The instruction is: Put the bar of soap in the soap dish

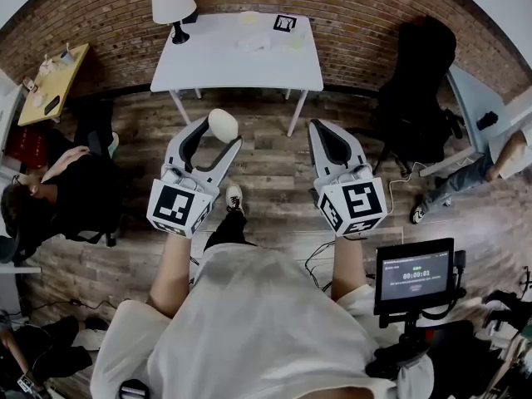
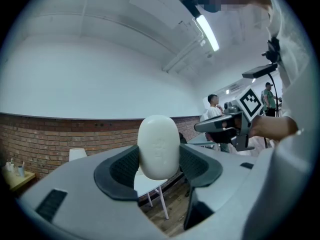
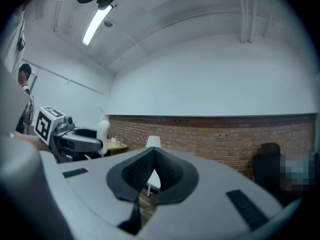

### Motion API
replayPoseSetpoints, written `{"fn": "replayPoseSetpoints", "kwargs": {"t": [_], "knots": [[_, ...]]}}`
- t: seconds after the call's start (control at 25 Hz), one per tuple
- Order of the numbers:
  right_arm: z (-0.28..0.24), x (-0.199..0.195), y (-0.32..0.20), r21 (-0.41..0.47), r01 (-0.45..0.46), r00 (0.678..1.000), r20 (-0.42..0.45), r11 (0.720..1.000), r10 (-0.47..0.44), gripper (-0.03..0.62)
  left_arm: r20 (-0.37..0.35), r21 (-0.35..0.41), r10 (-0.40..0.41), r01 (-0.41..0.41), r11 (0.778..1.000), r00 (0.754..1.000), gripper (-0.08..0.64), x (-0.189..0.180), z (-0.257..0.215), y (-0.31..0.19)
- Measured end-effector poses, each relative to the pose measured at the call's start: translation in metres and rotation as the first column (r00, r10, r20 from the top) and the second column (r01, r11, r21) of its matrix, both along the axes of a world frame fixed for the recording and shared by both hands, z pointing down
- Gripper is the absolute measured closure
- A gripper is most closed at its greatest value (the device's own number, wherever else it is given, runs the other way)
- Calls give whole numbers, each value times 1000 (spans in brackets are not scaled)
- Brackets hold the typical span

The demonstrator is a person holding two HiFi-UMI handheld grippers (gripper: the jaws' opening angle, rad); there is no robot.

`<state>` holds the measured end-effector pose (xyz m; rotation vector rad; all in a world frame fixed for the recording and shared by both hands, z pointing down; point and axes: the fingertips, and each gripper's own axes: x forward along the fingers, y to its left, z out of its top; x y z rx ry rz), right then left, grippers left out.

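The white oval bar of soap (image 1: 222,125) stands upright between the fingertips of my left gripper (image 1: 214,140), held out over the wooden floor. In the left gripper view the soap (image 2: 158,145) fills the gap between the black pads, with the left gripper (image 2: 158,161) shut on it. My right gripper (image 1: 327,133) is level with it to the right, jaws together and nothing in them; its own view shows the right gripper (image 3: 152,159) with its pads meeting at the tips. Small pale items (image 1: 249,18) lie on the far white table (image 1: 208,73); I cannot make out a soap dish among them.
On the table stand a white lamp (image 1: 173,5) and a square marker card (image 1: 285,23). A black office chair (image 1: 420,81) is at the right, a seated person (image 1: 58,189) at the left, a small yellow table (image 1: 54,77) far left, and a screen on a stand (image 1: 414,274) near right.
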<state>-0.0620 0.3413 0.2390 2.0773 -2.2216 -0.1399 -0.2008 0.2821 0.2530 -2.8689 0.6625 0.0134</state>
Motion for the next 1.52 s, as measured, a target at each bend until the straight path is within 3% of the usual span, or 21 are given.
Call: {"fn": "replayPoseSetpoints", "kwargs": {"t": [0.48,1.0,1.24,1.52], "knots": [[14,37,-56,-22,-10,1000,-11,1000,10,589,-18,-13,9,-9,1000,1000,302,38,12,-60],[23,74,-153,-38,-13,1000,-7,999,13,589,-11,-57,27,-28,998,1000,301,79,29,-154],[21,104,-224,-75,-8,1000,-8,997,8,589,1,-89,25,-24,996,1000,301,108,26,-220],[26,114,-270,-102,-9,1000,12,995,10,589,19,-98,9,-7,995,1000,302,112,23,-267]]}}
